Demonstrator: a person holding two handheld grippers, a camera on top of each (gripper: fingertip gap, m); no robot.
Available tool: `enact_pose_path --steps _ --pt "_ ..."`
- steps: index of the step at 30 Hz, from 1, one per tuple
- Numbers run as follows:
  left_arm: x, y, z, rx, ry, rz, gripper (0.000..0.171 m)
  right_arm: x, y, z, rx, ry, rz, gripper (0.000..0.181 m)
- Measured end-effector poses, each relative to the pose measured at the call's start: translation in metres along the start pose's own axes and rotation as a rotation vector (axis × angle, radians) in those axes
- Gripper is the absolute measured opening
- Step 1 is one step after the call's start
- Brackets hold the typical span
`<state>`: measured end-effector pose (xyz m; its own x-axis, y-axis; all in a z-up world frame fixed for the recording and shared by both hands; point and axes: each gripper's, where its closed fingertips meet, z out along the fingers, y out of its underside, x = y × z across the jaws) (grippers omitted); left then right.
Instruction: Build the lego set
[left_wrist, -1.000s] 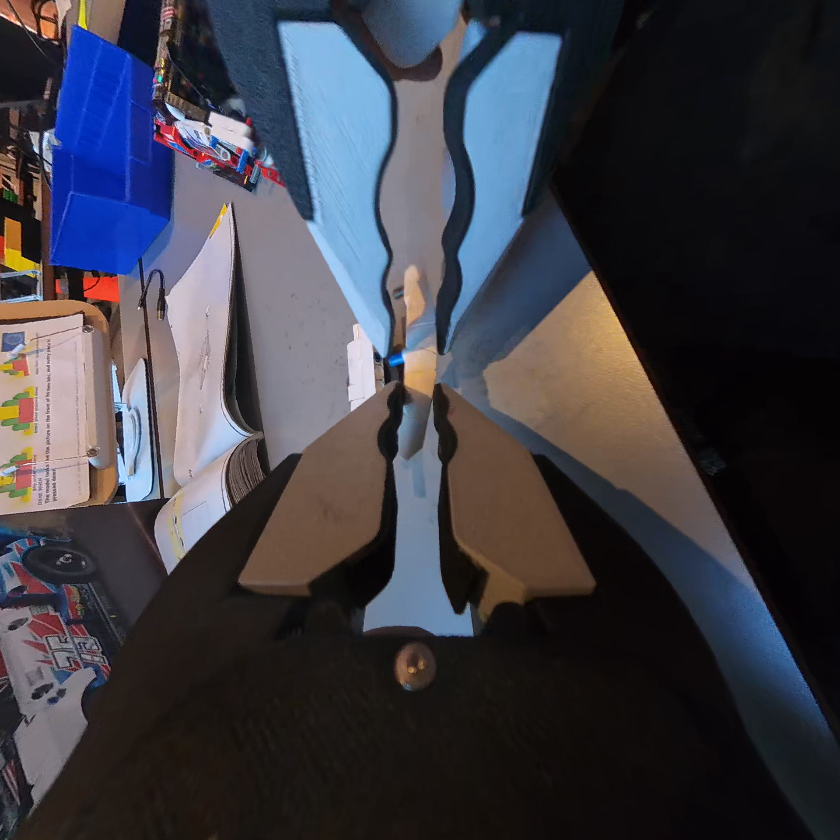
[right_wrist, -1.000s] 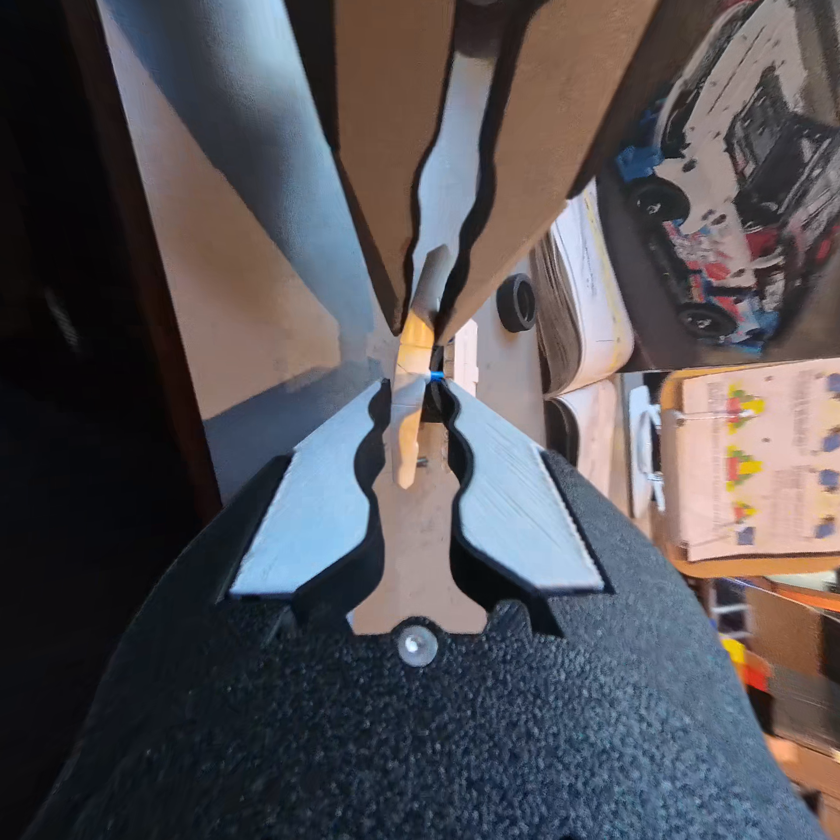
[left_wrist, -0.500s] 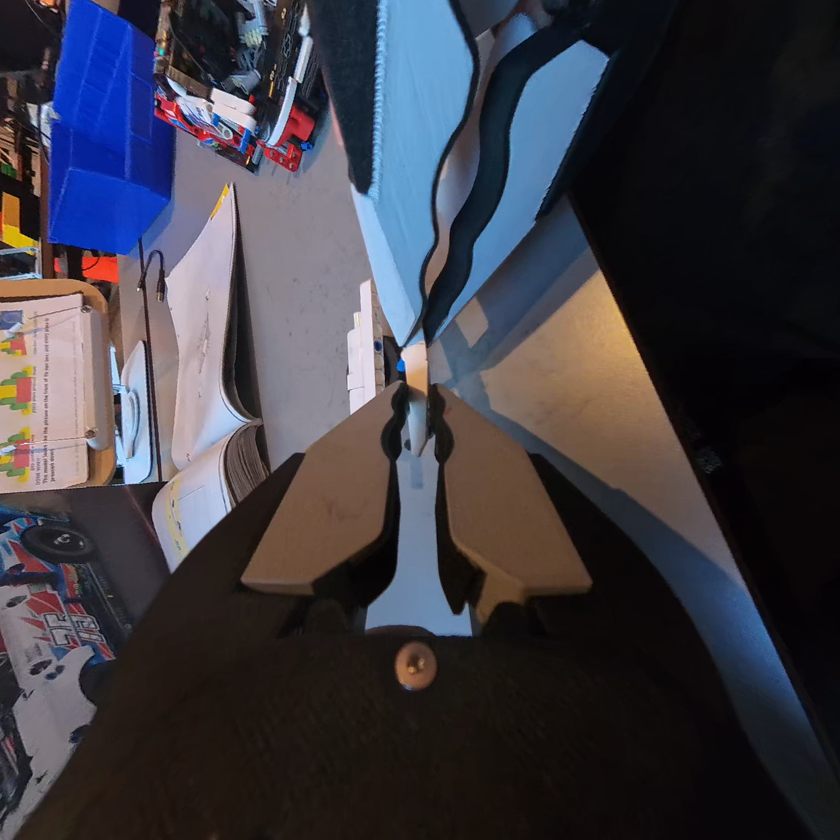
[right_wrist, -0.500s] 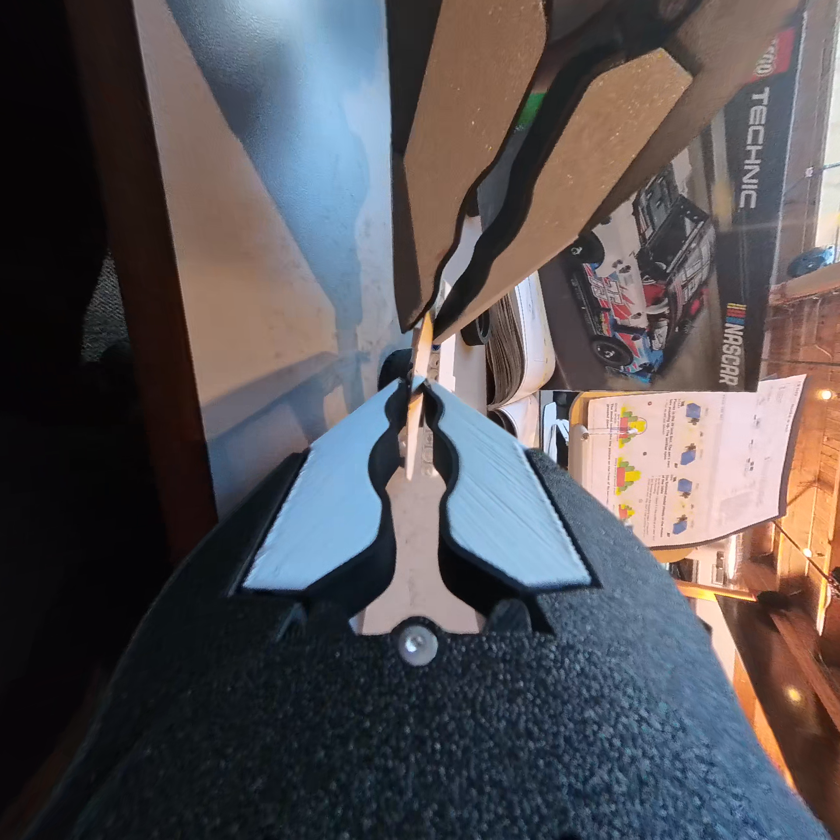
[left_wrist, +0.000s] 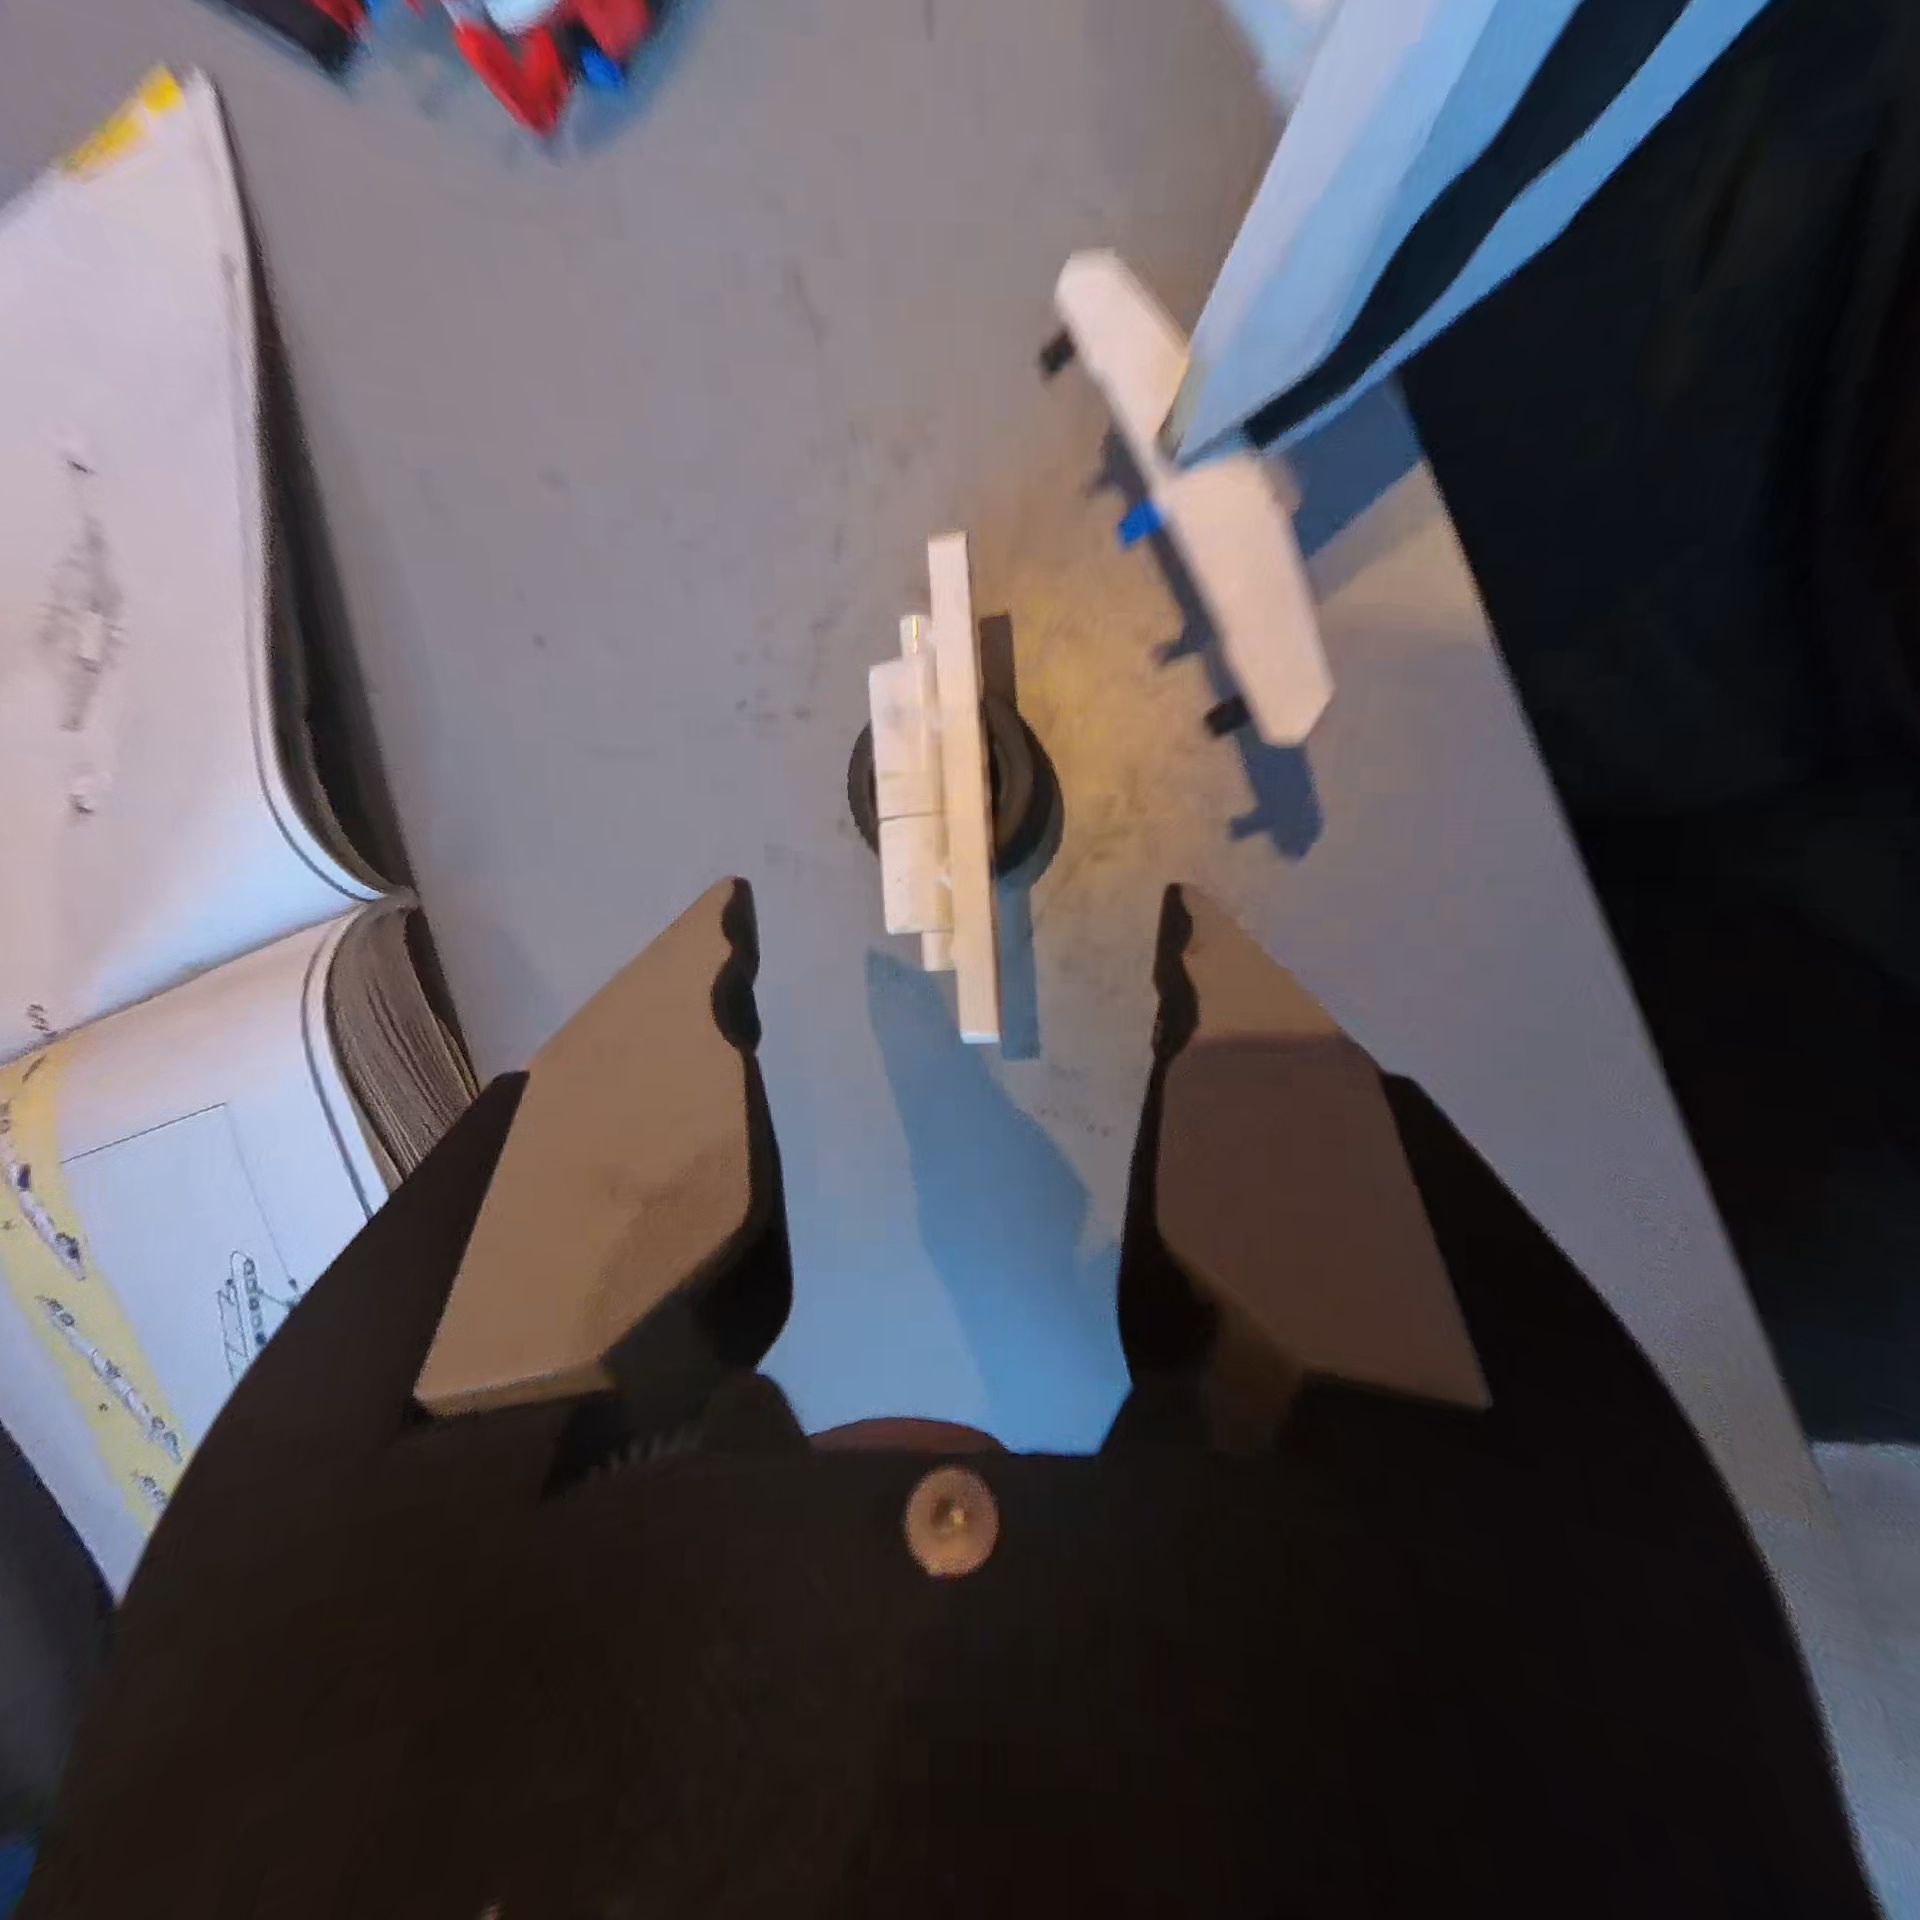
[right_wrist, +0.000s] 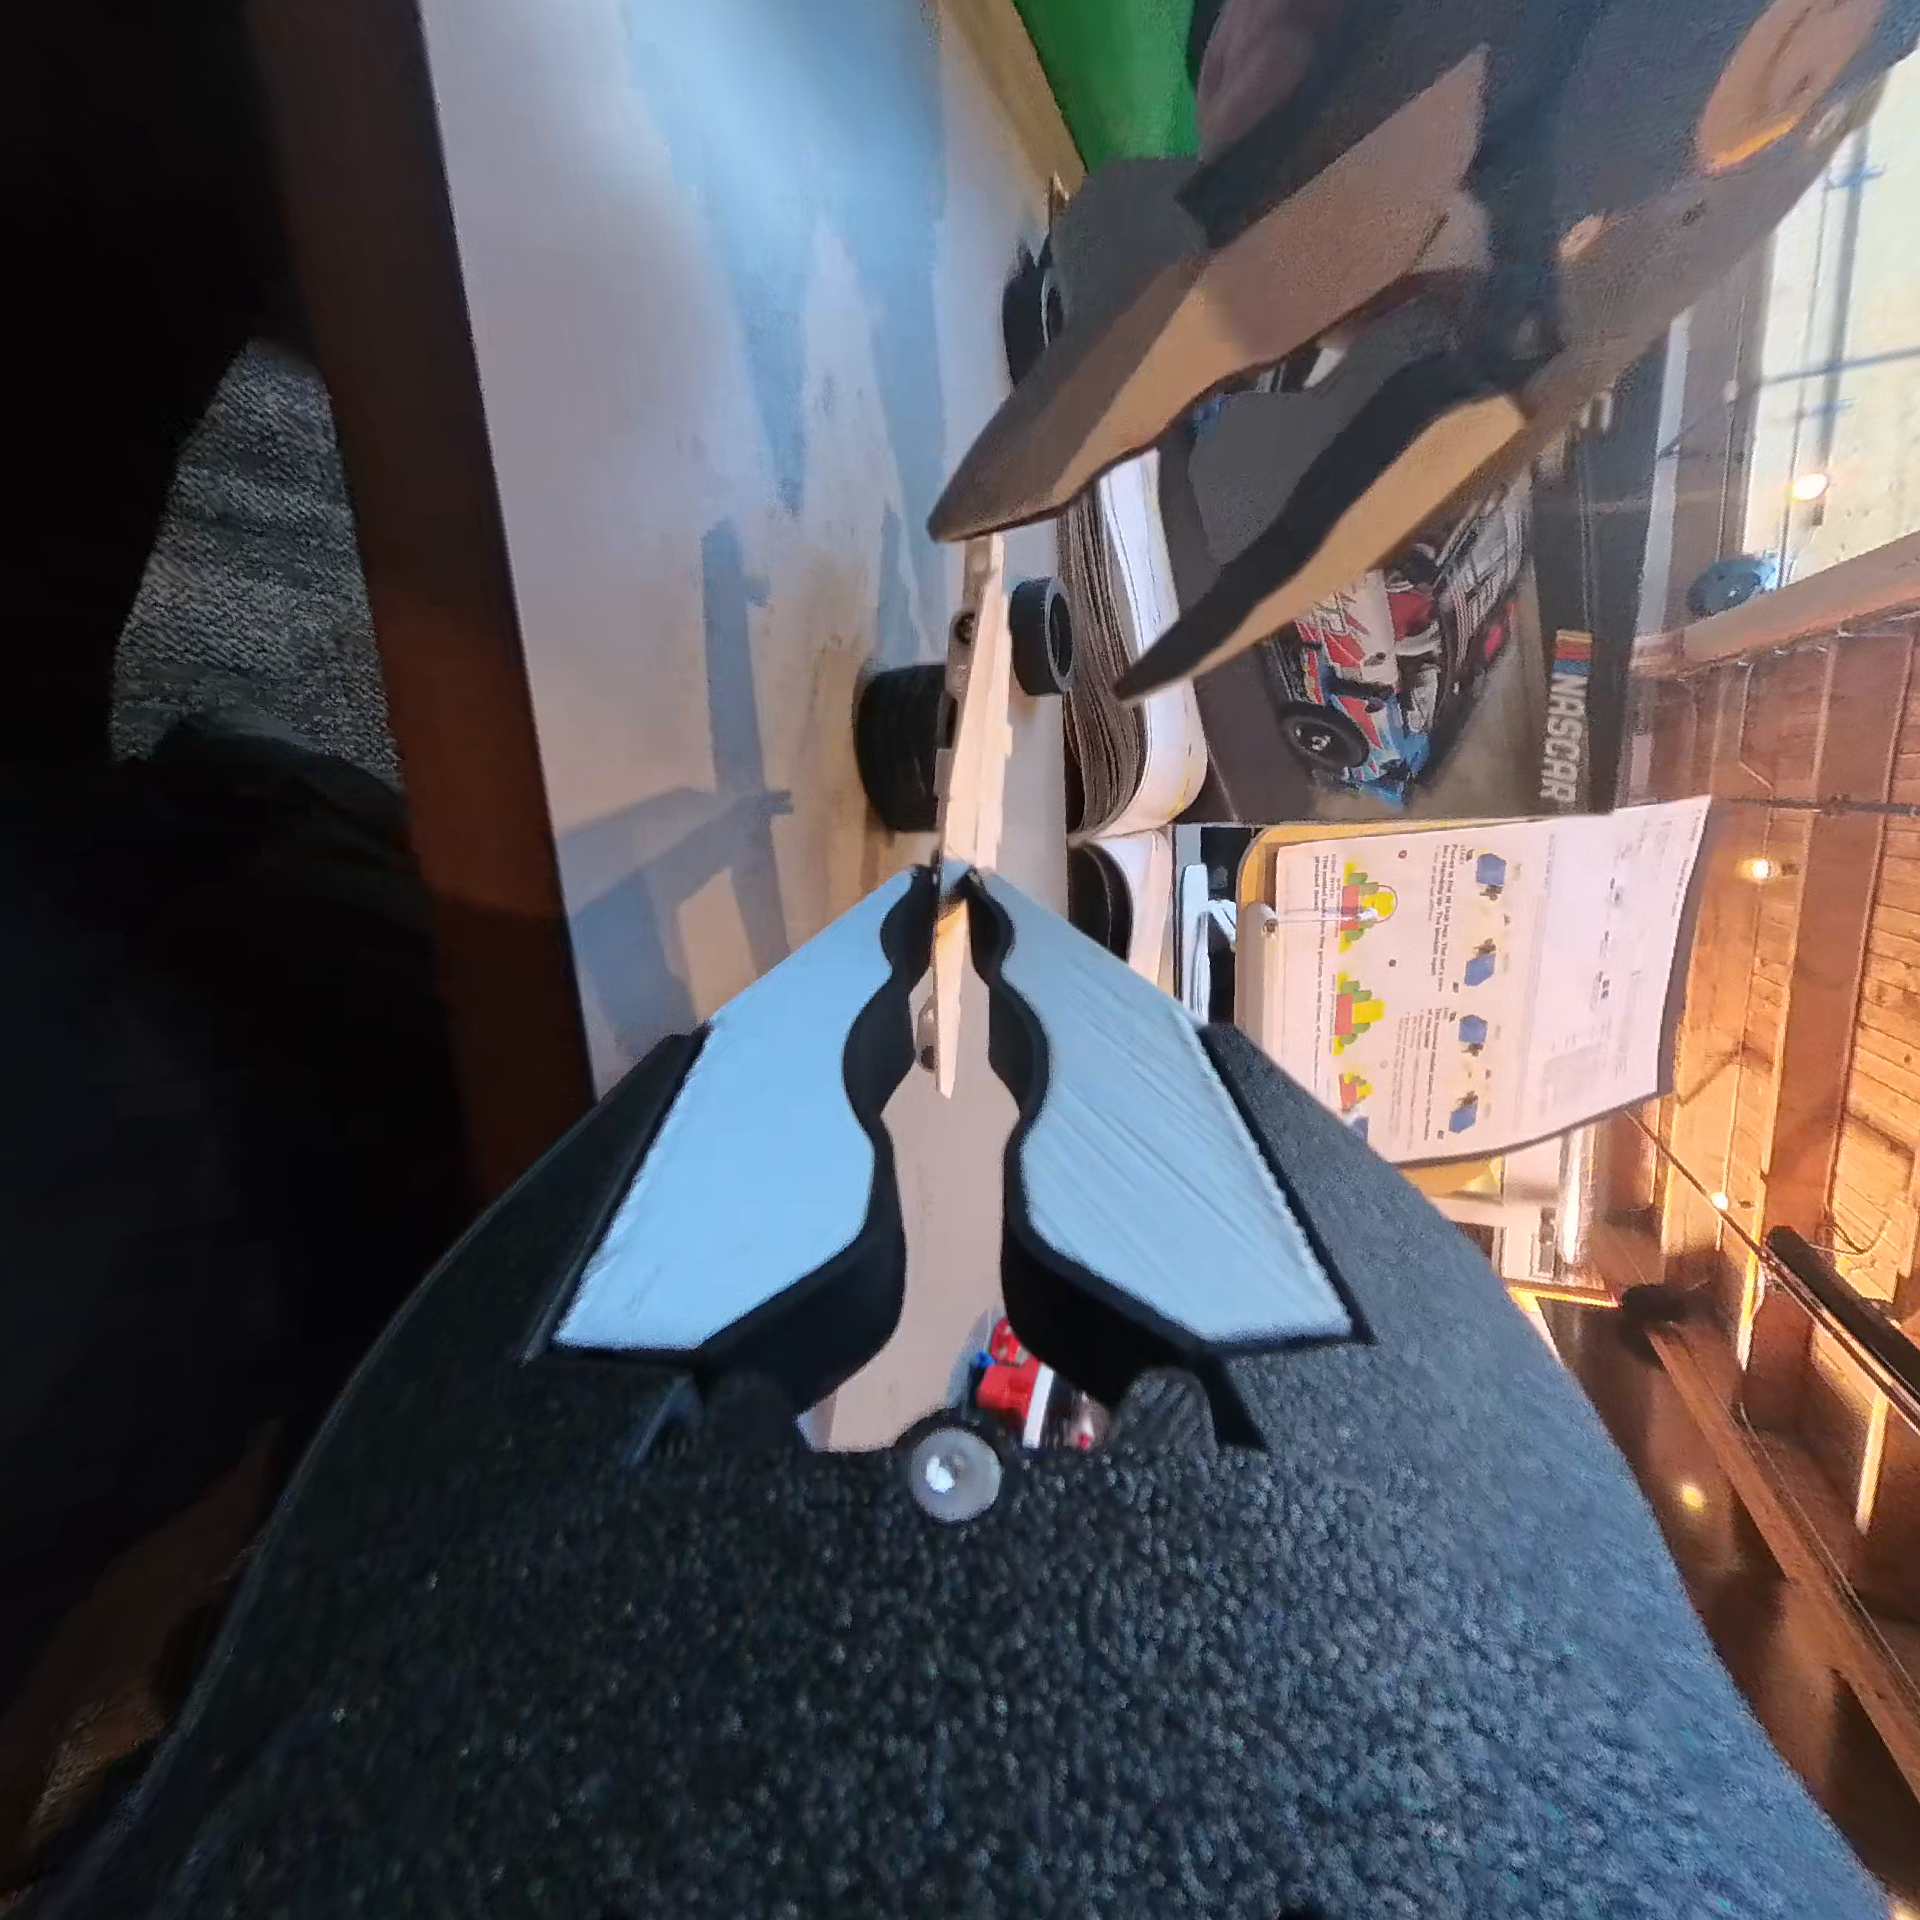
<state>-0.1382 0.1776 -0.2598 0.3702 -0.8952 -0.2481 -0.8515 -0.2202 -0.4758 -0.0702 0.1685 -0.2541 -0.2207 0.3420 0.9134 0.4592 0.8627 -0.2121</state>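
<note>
Your left tongs (left_wrist: 954, 899) stand wide open with nothing between the tan fingers (left_wrist: 623, 1143), hovering over the pale grey tabletop (left_wrist: 582, 436). At the far left of that view an open instruction booklet (left_wrist: 135, 644) lies on the tabletop, and blurred red and blue pieces (left_wrist: 520, 62) sit near the top edge. Just ahead of your open tongs a white lego assembly (left_wrist: 940, 790) rests on the tabletop over a black tyre (left_wrist: 1023, 800), apart from both fingers. Farther right, your right tongs (left_wrist: 1210, 452) come in from the upper corner, clamped on a long white lego panel (left_wrist: 1195, 499) held tilted above the tabletop, with small blue and black pins on its underside.

In the right wrist view your right tongs (right_wrist: 948, 881) are pinched tight on that white lego panel (right_wrist: 982, 748), which runs forward from the pale blue fingers (right_wrist: 779, 1122). Two black tyres (right_wrist: 904, 748) lie beside it. To the right the left tongs (right_wrist: 1023, 603) hang spread above the booklet (right_wrist: 1132, 644). Beyond are a lego box (right_wrist: 1455, 665) showing a race car, a printed sheet (right_wrist: 1475, 977) on a board, and brick walls with warm lights.
</note>
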Motion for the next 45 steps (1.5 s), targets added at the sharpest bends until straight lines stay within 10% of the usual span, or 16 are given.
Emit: enact_pose_path --steps 12,25,45 --pt "0.001 0.002 0.041 -0.05 0.024 -0.279 0.042 -0.002 0.024 -0.019 -0.01 0.025 -0.029 0.006" --pt "0.015 -0.017 0.038 0.047 0.053 -0.968 0.055 -0.017 0.04 0.001 -0.03 0.053 -0.157 0.006" --pt "0.037 0.004 0.019 -0.049 -0.021 -0.497 0.056 -0.024 0.01 -0.001 0.081 0.067 -0.219 0.006"
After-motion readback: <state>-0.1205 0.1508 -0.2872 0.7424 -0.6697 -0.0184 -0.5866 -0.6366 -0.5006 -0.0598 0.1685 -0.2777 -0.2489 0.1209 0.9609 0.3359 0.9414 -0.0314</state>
